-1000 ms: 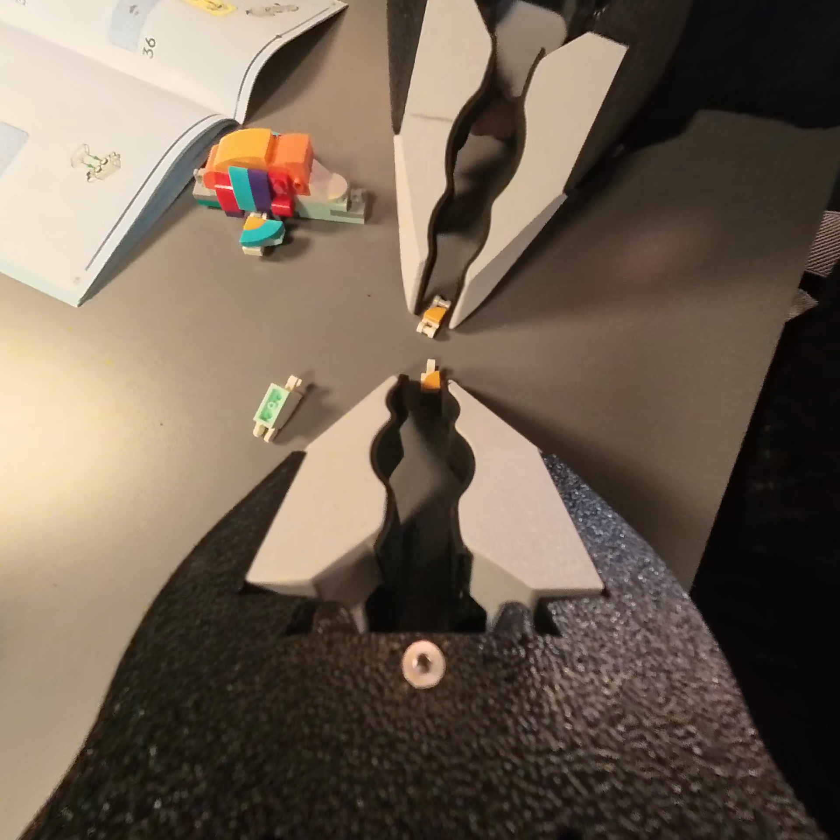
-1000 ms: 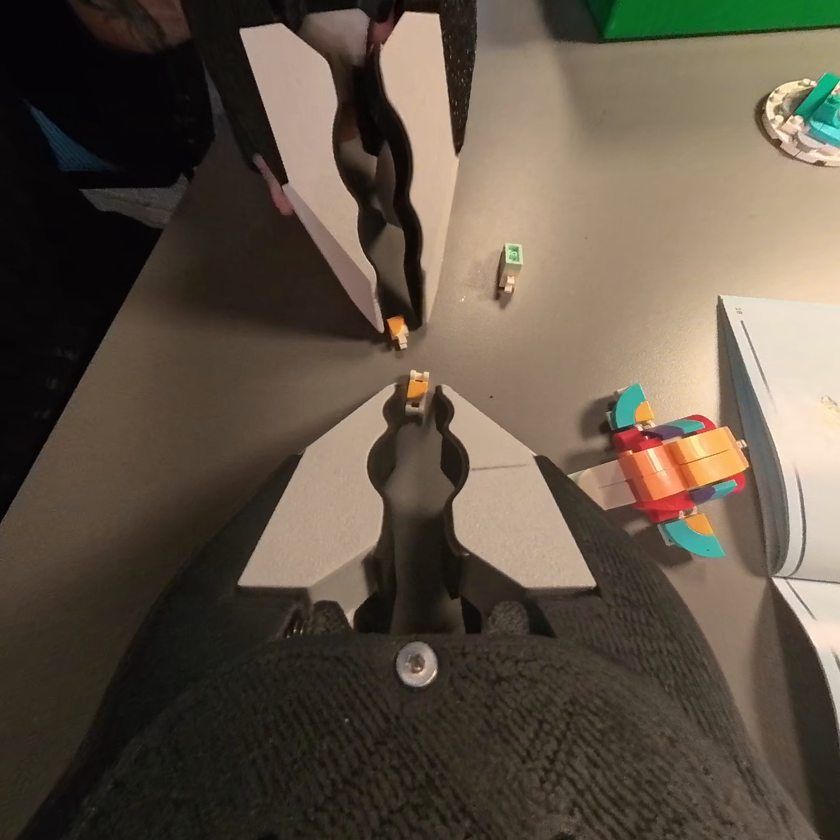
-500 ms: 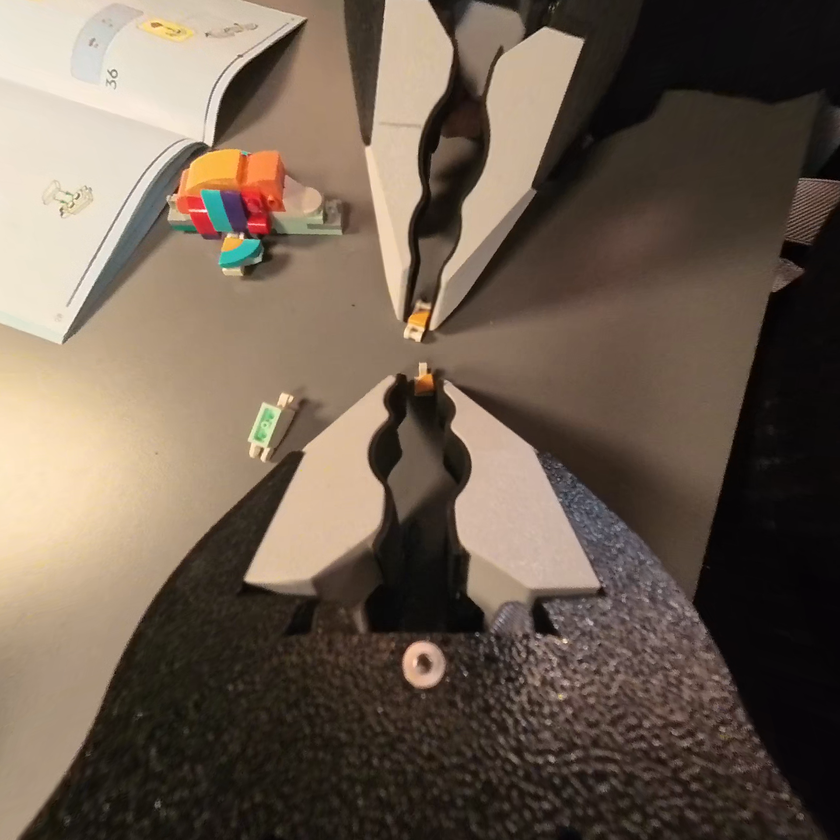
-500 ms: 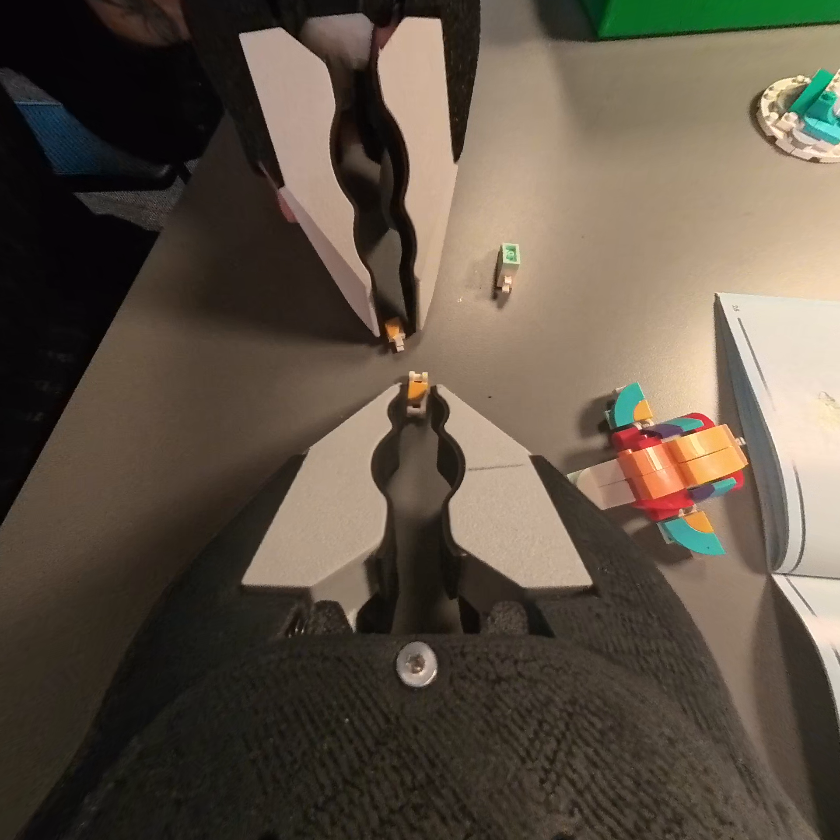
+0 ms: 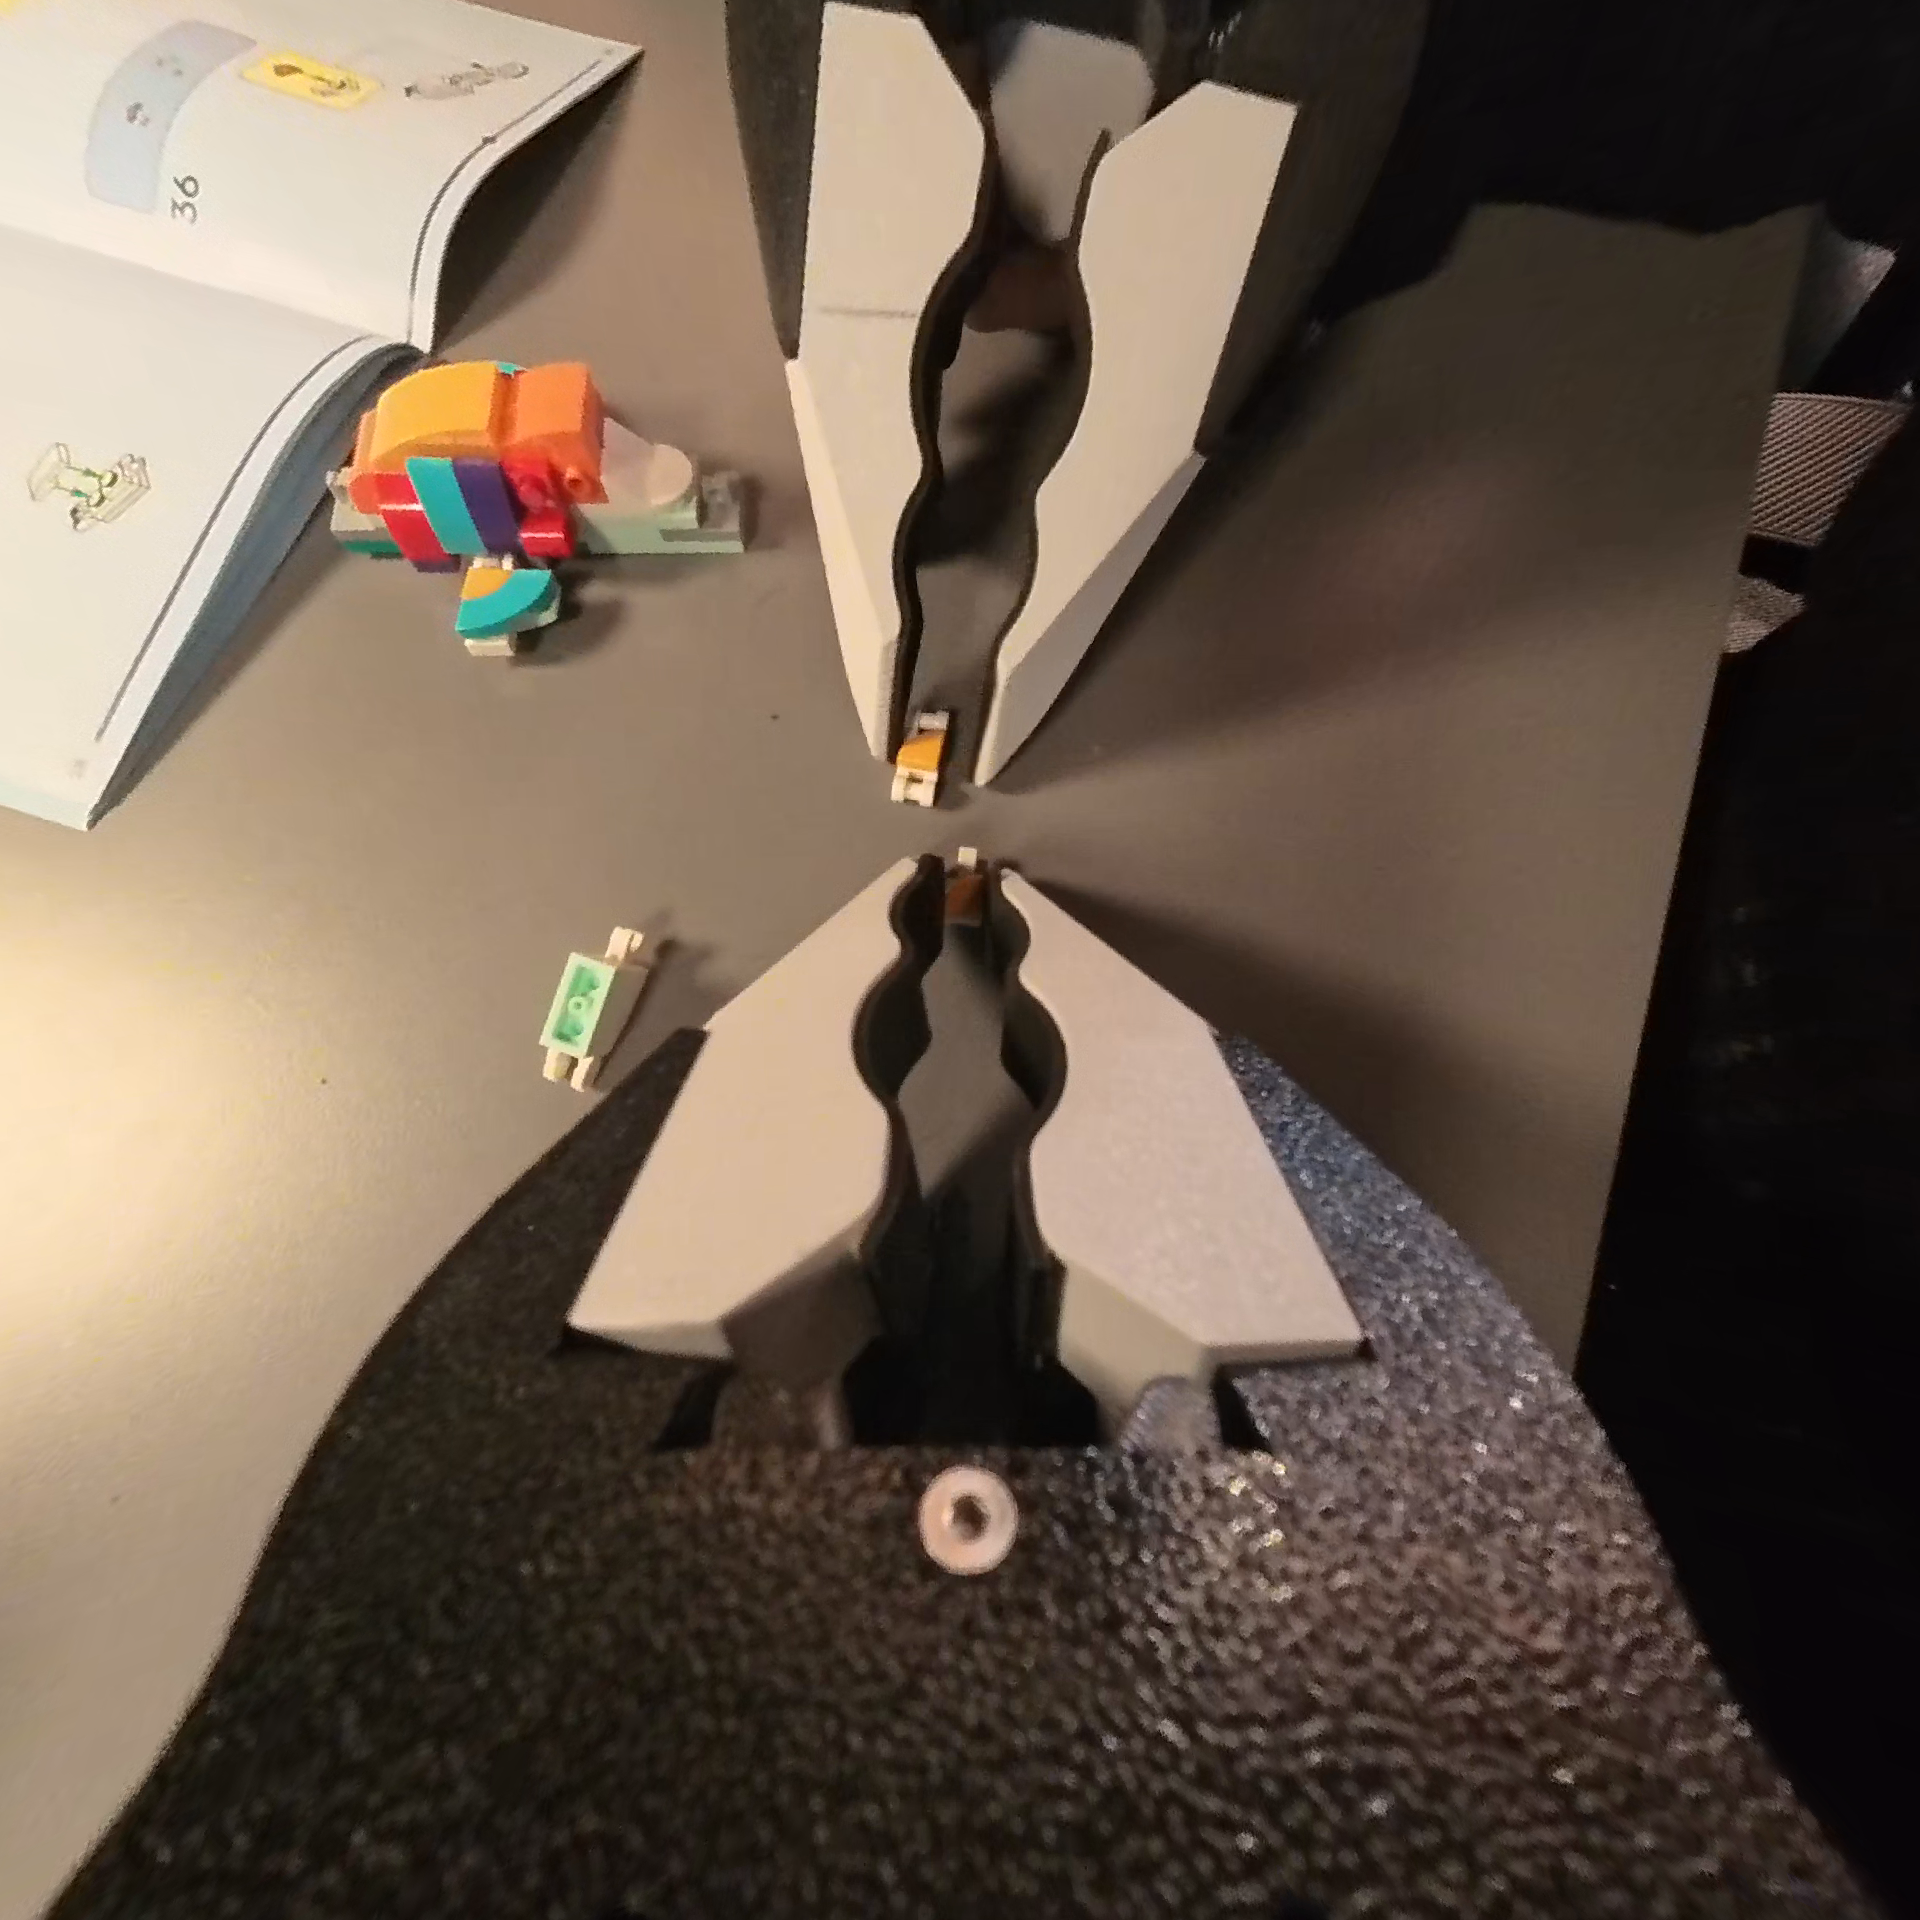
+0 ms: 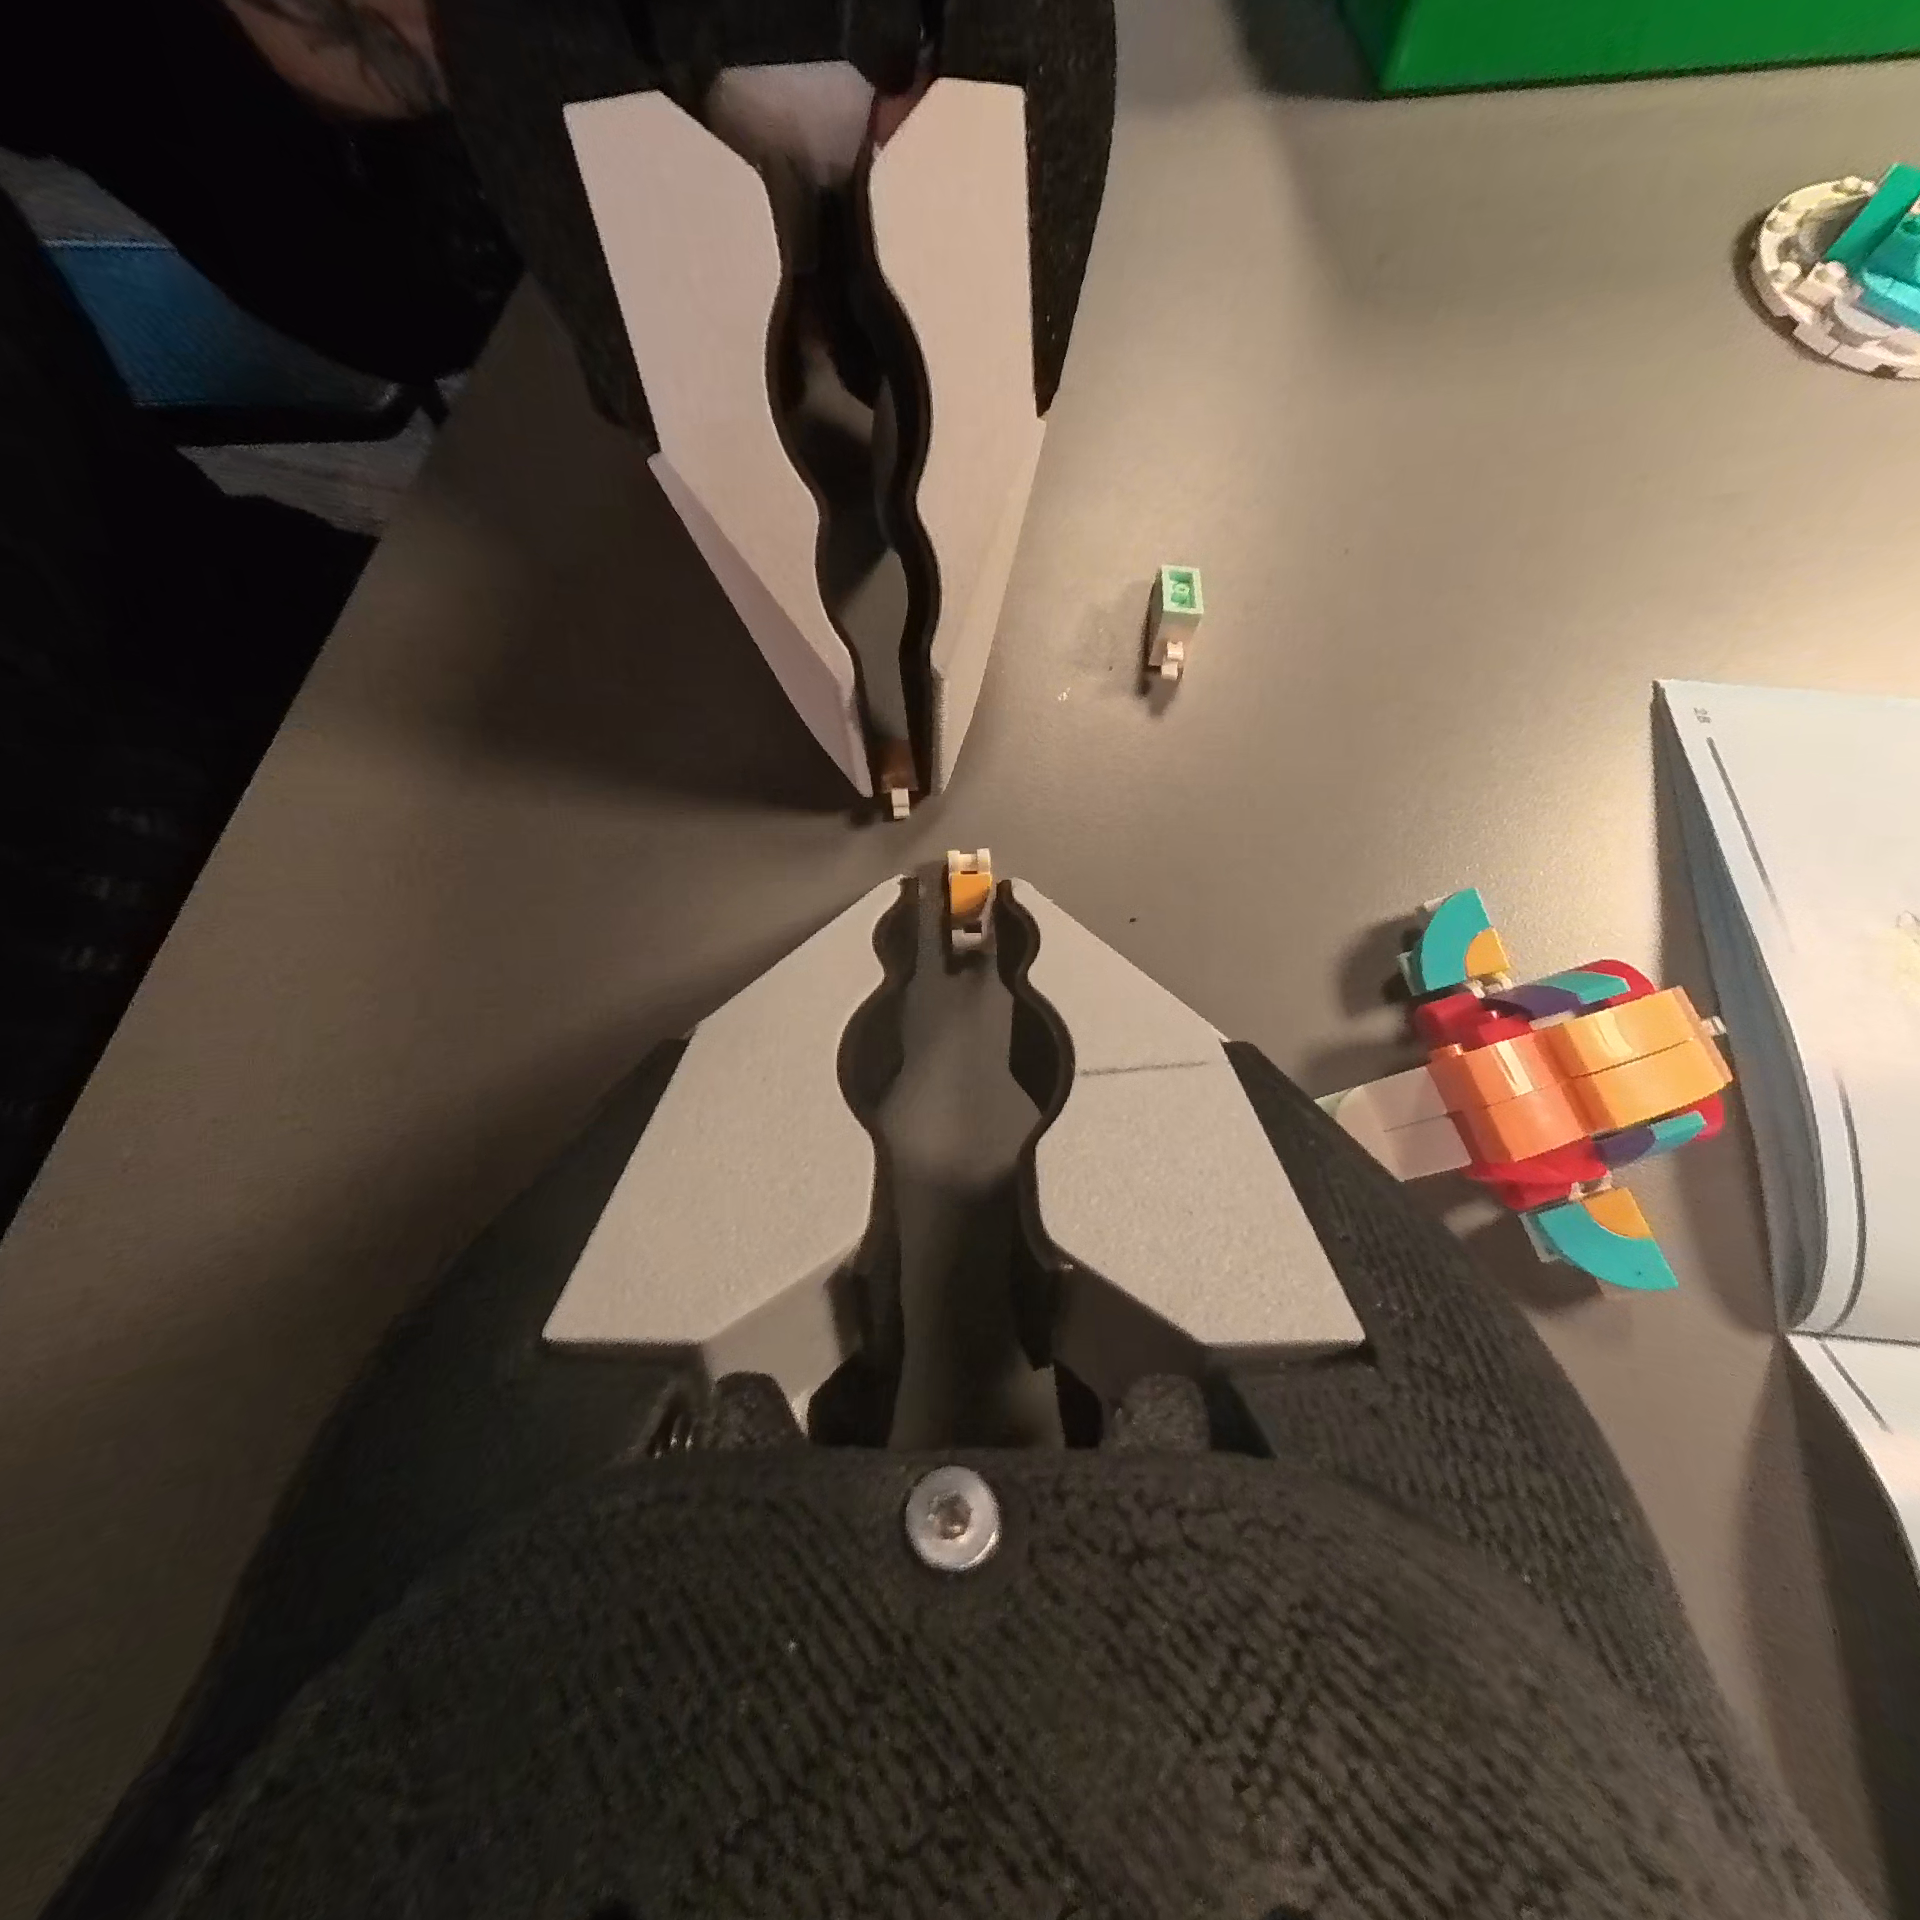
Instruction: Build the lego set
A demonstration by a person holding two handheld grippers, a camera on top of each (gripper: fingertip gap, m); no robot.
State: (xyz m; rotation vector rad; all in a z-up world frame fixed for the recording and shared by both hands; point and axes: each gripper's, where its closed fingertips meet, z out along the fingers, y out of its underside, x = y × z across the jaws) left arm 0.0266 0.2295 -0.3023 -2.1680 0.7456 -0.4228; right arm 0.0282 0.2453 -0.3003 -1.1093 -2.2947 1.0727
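My left gripper [image 5: 961,883] is shut on a small orange and white lego piece [image 5: 963,885]. My right gripper [image 6: 966,902] is shut on a like orange and white piece [image 6: 968,902]. The two grippers face each other tip to tip, a small gap apart, just above the grey table. The right gripper [image 5: 935,743] and its piece [image 5: 921,756] show across in the left wrist view. The left gripper [image 6: 899,781] and its piece [image 6: 898,781] show across in the right wrist view. The colourful lego model [image 5: 488,483] [image 6: 1538,1091] lies beside the open booklet.
A small green and white piece [image 5: 587,1006] [image 6: 1179,608] lies loose on the table [image 5: 260,831]. The open instruction booklet [image 5: 156,260] [image 6: 1808,987] lies at the side. A round white and teal build [image 6: 1849,270] and a green box [image 6: 1631,42] stand far off. The table edge [image 6: 260,779] runs close. Left and right tips are no more than a few centimetres apart.
The two grippers have come a little closer to each other, tip to tip. The held pieces stay in their grips. The left wrist view has shifted slightly over the table.
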